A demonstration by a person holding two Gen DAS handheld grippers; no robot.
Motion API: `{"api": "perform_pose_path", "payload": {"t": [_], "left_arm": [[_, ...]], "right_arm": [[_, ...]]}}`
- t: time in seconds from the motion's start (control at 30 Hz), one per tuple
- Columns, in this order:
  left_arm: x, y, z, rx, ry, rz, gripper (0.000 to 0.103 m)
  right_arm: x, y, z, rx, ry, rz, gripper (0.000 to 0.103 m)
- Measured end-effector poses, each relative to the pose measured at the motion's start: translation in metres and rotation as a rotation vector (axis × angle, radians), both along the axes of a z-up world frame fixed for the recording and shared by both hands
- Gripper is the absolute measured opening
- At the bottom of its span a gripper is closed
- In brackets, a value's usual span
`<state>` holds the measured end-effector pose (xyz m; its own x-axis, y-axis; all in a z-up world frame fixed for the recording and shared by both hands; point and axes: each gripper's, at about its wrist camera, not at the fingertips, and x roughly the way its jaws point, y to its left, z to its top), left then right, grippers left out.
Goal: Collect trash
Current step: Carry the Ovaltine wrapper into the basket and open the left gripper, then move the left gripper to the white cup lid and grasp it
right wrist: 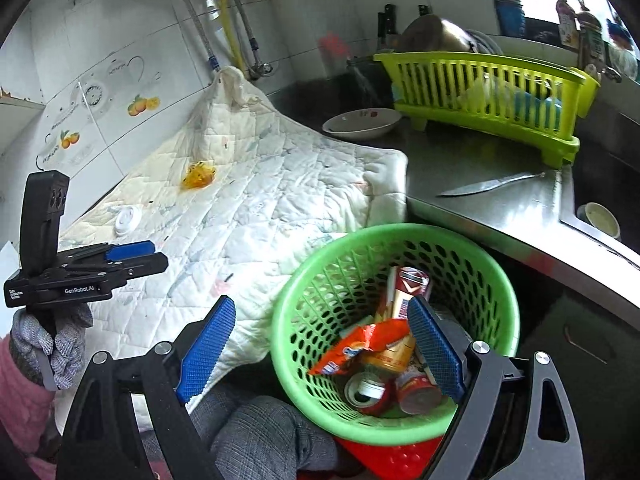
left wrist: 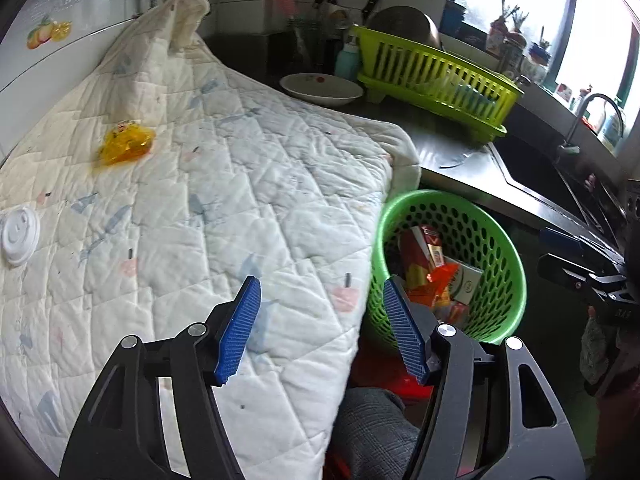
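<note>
Now, with both my left gripper (left wrist: 320, 328) and right gripper (right wrist: 320, 352) spread wide and empty near the green basket (right wrist: 304, 280), I should reach far left across the quilted cloth (left wrist: 224, 184) for the yellow wrapper (left wrist: 126, 146), pinching it without snagging fabric.

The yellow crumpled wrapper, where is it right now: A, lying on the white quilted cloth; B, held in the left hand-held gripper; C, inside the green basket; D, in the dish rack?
A: the yellow crumpled wrapper lies loose on the white quilted cloth, well away from the green basket, while the left hand-held gripper is open and holds nothing.
</note>
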<state>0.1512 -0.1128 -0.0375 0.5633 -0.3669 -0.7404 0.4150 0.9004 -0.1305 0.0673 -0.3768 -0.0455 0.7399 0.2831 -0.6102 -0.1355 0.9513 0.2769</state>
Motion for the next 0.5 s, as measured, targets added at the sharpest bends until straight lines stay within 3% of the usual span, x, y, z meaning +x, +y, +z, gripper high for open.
{"api": "perform_pose_path", "payload": {"t": [0.5], "left_arm": [[0.03,0.147,0.001,-0.021,-0.003,0.319,0.065]], "right_arm": [[0.092,0.108,0.007,-0.04,0.029,0.224,0.085]]}}
